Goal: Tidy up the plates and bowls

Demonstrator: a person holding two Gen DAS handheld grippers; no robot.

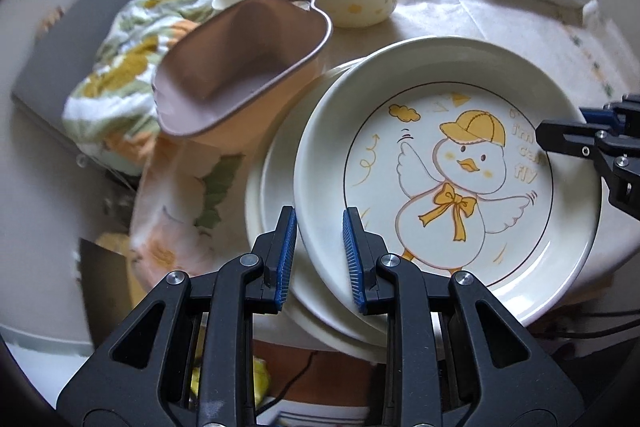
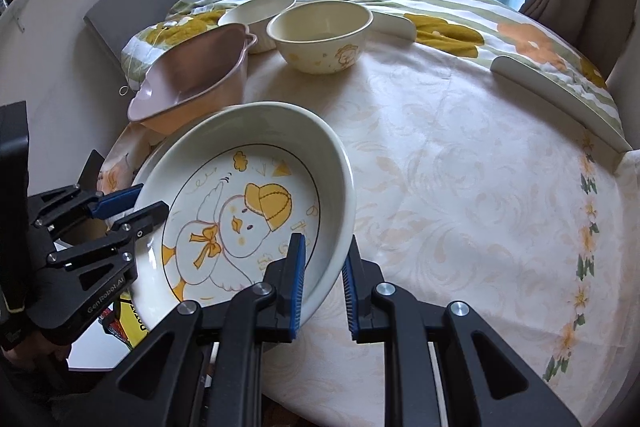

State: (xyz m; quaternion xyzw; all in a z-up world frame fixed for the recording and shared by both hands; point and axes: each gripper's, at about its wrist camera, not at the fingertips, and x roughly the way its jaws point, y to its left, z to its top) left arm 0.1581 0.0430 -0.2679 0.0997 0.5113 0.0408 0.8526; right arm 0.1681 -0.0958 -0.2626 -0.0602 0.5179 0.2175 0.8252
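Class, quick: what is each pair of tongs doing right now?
Left tongs: closed on the near rim of the duck plate.
Right tongs: closed on the same plate's opposite rim.

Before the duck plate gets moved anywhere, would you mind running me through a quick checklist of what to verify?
1. Left tongs clamped on duck plate rim: ok.
2. Right tongs clamped on the opposite rim: ok.
3. Plate held level: not ok, it tilts.
4. Plate clear of the plate underneath: cannot tell.
5. Pink basin clear of the plate: ok, apart.
6. Bowls out of the way: ok, at the far side.
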